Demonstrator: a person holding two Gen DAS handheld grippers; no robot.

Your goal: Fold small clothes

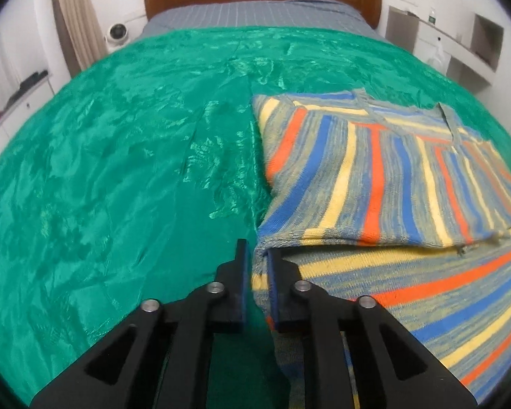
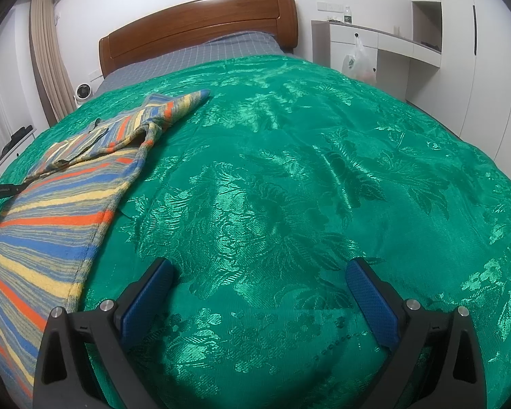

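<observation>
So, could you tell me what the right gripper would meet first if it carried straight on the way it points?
The green bedspread. The right gripper hangs open and empty, tilted down at bare cloth; the striped sweater lies off to its left, outside that line. How near the cloth is, the picture does not show.

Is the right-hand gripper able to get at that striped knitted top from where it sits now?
Probably yes. The right gripper stands open over bare green bedspread, and the striped top lies just to its left with nothing between them; it would only need to shift sideways.
</observation>
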